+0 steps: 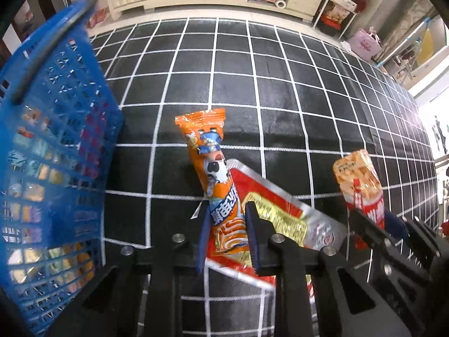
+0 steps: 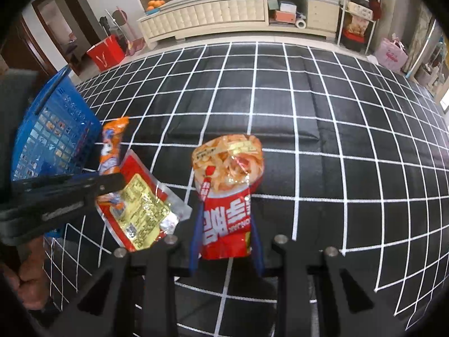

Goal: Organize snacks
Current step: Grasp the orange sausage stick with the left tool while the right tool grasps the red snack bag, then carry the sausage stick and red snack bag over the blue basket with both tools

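Two grippers each have a snack clamped over the black grid-lined cloth (image 1: pixel 280 98). The left gripper (image 1: pixel 226 236) is pinched narrowly on the orange tube pack (image 1: pixel 210 165), just beside the blue basket (image 1: pixel 50 129) and overlapping a flat red-and-gold pouch (image 1: pixel 283 219). The right gripper (image 2: pixel 226 238) grips the red noodle-print packet (image 2: pixel 227 191) — farther from the basket, past the pouch.

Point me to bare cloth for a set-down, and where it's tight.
Free: the grid cloth beyond and to the right of the red noodle pack, out to the far edge. Tight: between the blue basket and that pack, where the orange snack tube overlaps the red-and-silver pouch.
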`<state>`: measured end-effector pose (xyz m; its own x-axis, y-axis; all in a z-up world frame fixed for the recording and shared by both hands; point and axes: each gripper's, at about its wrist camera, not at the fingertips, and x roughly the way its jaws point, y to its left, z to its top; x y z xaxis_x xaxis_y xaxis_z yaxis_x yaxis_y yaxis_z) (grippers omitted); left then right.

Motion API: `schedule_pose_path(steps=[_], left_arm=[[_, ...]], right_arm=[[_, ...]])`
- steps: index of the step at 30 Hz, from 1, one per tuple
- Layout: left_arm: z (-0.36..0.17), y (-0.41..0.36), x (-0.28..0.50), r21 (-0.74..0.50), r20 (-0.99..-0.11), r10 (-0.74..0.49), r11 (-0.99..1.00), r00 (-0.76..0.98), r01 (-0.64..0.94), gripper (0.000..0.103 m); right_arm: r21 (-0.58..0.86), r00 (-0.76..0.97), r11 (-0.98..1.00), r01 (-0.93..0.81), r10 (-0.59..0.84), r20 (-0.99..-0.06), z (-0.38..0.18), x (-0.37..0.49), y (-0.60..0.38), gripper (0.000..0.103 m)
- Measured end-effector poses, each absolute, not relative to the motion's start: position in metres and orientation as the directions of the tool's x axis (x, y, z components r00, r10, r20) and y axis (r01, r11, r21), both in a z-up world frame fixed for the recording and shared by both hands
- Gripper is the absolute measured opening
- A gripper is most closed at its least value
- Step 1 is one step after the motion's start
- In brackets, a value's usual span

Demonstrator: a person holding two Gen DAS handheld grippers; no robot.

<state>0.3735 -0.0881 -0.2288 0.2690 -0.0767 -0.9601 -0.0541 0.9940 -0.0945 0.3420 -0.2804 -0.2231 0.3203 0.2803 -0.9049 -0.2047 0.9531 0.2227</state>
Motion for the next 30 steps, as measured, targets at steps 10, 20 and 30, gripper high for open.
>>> schedule_pose_path(steps=[10,20,30], left_arm=[[-0.187,-0.083,0.326,-0.139,-0.928,-0.161,0.986,0.335,0.087,0.022],[-0.137,-0.054,0.274,-0.15,-0.887,-0.203,0.976,0.414,0.158,0.022],[-0.1,-0.015,0.232,-0.16,-0.845,-0.22,0.974,0.487,0.163,0.022]], right_arm=[[0.267,0.321,0.942,-0.204,0.322,-0.89,-0.191,0.321,-0.267,0.035],[0.195,0.385,0.944,-0.265,0.289,-0.876,-0.127,0.28,-0.228,0.035],[0.156,0.422,0.938,-0.31,0.283,-0.861,-0.088,0.257,-0.182,0.035]])
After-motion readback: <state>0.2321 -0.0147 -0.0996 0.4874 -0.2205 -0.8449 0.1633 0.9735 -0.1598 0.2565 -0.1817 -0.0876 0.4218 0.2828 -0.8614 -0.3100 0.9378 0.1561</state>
